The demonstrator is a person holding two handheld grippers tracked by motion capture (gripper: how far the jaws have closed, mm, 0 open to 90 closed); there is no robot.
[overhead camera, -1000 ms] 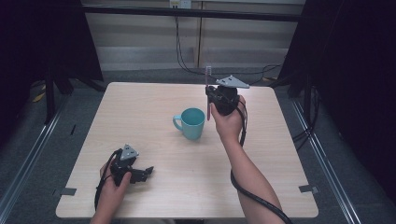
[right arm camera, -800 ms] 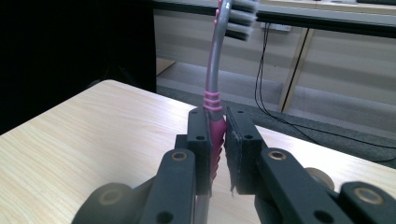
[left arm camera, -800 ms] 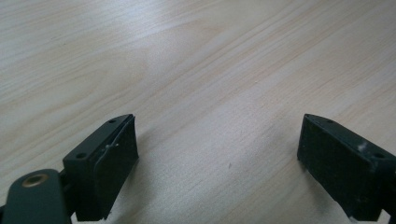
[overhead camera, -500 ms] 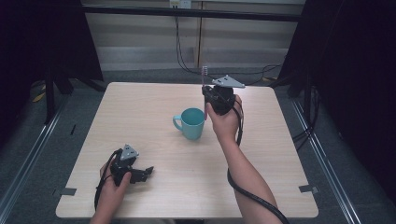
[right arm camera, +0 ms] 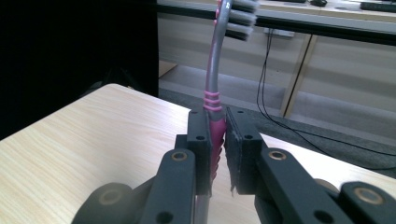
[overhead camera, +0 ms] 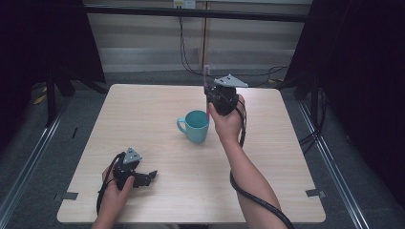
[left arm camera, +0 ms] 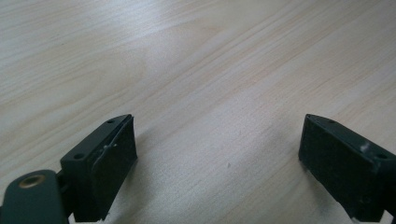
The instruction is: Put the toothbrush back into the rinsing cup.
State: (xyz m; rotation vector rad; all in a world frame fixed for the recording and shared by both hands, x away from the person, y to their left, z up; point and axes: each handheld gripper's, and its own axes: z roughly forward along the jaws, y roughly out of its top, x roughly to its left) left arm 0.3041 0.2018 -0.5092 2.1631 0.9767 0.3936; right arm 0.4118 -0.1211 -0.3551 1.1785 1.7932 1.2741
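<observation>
I am holding my right gripper up above the table, and its fingers are clamping a toothbrush by its pink grip section. The toothbrush is standing upright between the fingers, its grey neck rising above them to the bristled head, and its lower end is pointing down past them toward the teal mug. The mug is sitting on the table just below and to the left of these fingers in the high view, its handle turned left; whether the handle's tip is reaching inside the mug I cannot quite tell from this angle. My left gripper is resting low near the table's near left corner, well apart from the mug. Its fingers are standing wide apart, with nothing but bare wood between them.
</observation>
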